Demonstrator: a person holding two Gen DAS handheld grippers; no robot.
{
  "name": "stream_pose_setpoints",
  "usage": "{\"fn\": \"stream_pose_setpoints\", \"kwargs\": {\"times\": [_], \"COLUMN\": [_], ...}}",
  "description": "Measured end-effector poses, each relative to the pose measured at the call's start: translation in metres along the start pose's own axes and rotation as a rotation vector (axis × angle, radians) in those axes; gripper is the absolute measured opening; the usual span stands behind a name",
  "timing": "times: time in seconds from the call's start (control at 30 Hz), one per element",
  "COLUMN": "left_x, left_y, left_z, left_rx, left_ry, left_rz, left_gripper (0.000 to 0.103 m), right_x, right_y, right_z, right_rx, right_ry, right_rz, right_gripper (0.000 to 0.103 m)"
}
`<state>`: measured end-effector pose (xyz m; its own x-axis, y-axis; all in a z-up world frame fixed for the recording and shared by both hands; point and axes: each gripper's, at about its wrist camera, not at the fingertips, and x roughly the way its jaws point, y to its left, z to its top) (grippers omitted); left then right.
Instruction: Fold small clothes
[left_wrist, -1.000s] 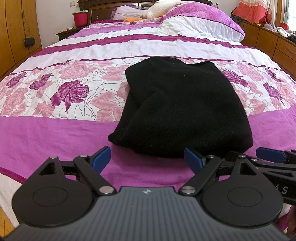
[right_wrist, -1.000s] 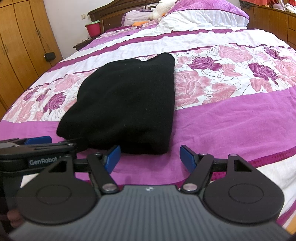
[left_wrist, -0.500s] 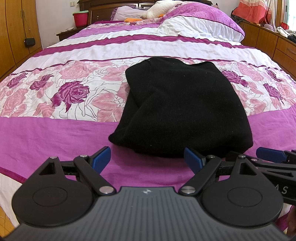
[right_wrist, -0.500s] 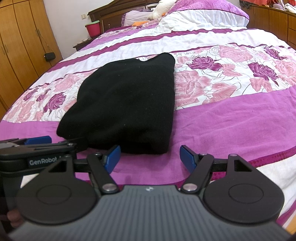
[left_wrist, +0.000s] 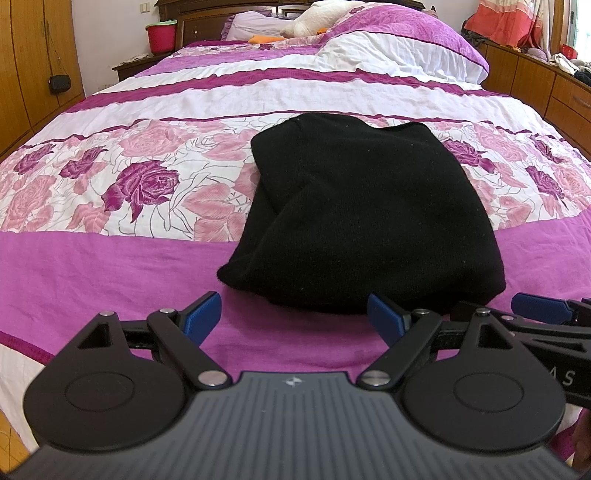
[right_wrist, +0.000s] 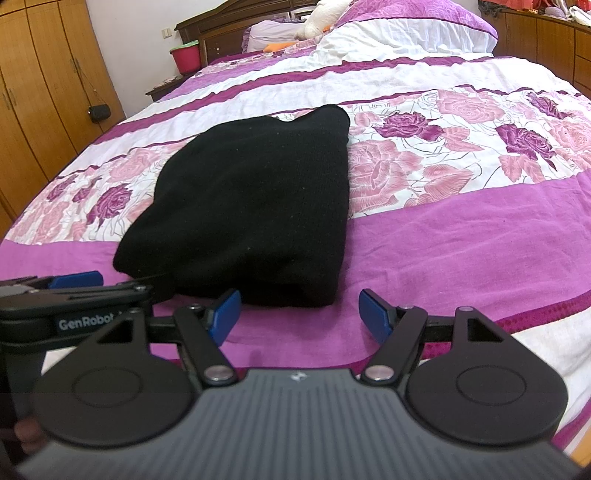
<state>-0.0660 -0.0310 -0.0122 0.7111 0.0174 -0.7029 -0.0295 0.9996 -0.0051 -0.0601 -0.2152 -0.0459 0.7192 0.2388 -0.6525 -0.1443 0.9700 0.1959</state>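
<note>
A black knitted garment (left_wrist: 369, 218) lies folded into a thick rectangle on the pink and white flowered bedspread (left_wrist: 110, 266). The same garment (right_wrist: 251, 206) fills the middle left of the right wrist view. My left gripper (left_wrist: 293, 317) is open, its blue pads just short of the garment's near edge, nothing between them. My right gripper (right_wrist: 299, 312) is also open and empty, in front of the garment's near right corner. Each gripper shows at the edge of the other's view: the right one (left_wrist: 539, 310) and the left one (right_wrist: 74, 280).
Pillows (left_wrist: 399, 44) and a soft toy (left_wrist: 314, 22) lie at the head of the bed. A red bucket (left_wrist: 160, 37) stands on a nightstand at the far left. Wooden wardrobes (right_wrist: 40, 92) line the left wall; a low wooden cabinet (left_wrist: 554, 88) runs along the right.
</note>
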Motion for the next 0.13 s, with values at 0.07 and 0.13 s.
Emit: {"fn": "stream_pose_setpoints", "kwargs": {"times": [0.07, 0.13], "left_x": [0.0002, 0.0007], "left_y": [0.0001, -0.0006], "left_z": [-0.0005, -0.0008], "left_rx": [0.0, 0.002], "left_ry": [0.002, 0.005], "left_rz": [-0.001, -0.002], "left_gripper": [0.089, 0.089], "right_x": [-0.0001, 0.0002], "right_y": [-0.0001, -0.0006], "right_z": [-0.0001, -0.0007], "right_rx": [0.001, 0.005], "right_ry": [-0.001, -0.001], "right_rz": [0.0, -0.001], "right_gripper": [0.072, 0.073]}}
